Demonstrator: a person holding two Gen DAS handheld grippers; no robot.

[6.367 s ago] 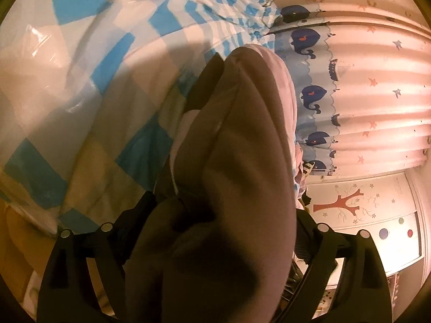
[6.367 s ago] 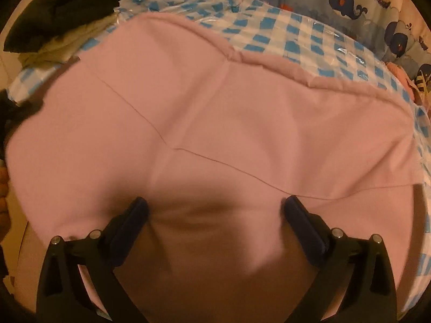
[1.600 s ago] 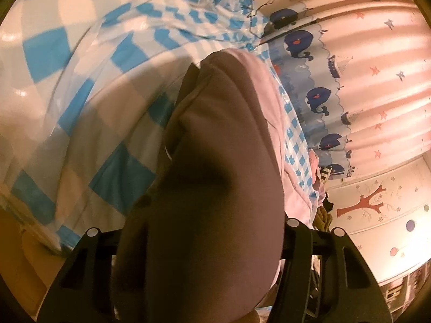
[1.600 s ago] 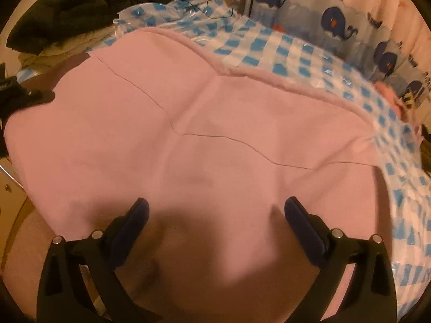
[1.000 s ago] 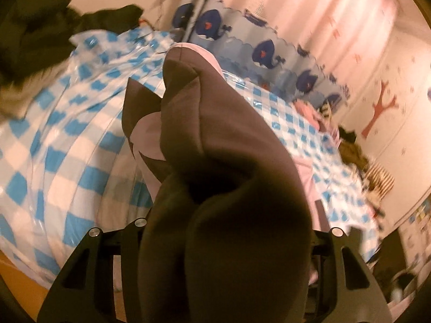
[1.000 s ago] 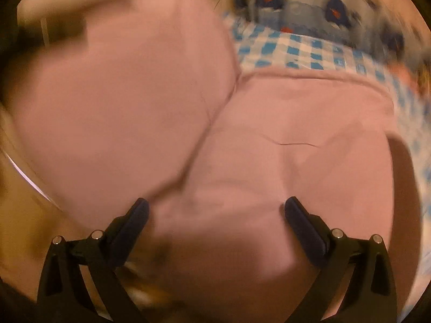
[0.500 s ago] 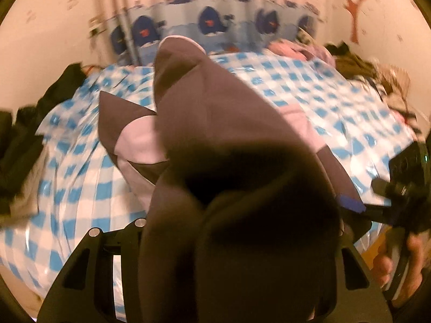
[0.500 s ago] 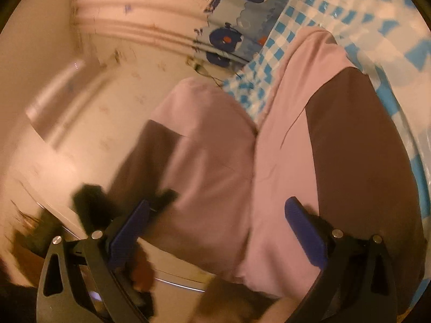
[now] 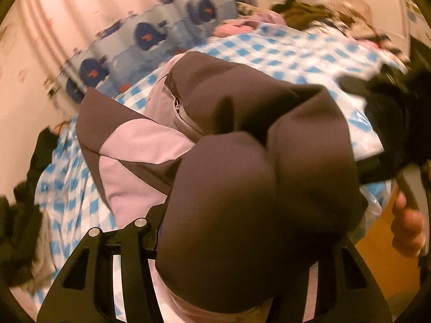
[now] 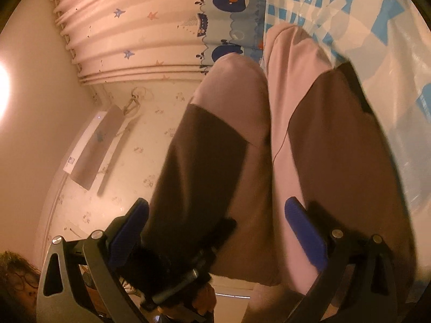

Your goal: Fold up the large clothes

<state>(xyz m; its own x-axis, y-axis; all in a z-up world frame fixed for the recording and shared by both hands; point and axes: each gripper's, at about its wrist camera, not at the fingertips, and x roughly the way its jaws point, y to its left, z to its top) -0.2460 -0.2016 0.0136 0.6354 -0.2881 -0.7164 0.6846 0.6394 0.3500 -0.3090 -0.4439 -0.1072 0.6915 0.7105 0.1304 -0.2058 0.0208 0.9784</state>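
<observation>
A large pink and brown garment (image 9: pixel 242 140) hangs bunched in front of my left gripper (image 9: pixel 250 231), which is shut on it; the cloth hides the fingertips. The rest of the garment trails down onto the blue-checked bed cover (image 9: pixel 296 51). In the right wrist view the same garment (image 10: pixel 309 123) hangs between the blue pads (image 10: pixel 304 231) of my right gripper (image 10: pixel 218 228). The pads stand wide apart with cloth draped between and over them. The left gripper's handle and hand show below the cloth (image 10: pixel 186 280).
A whale-print curtain (image 9: pixel 145 35) hangs behind the bed. Dark clothes (image 9: pixel 18 215) lie piled at the bed's left edge and more clothes (image 9: pixel 309 10) at the far right. A wall (image 10: pixel 121 161) with a white device is on the left in the right wrist view.
Both grippers have lifted the garment off the bed and swung round. The flat pink cloth is now folded and hanging, brown panels facing out. The right wrist view has tipped up towards the wall.
</observation>
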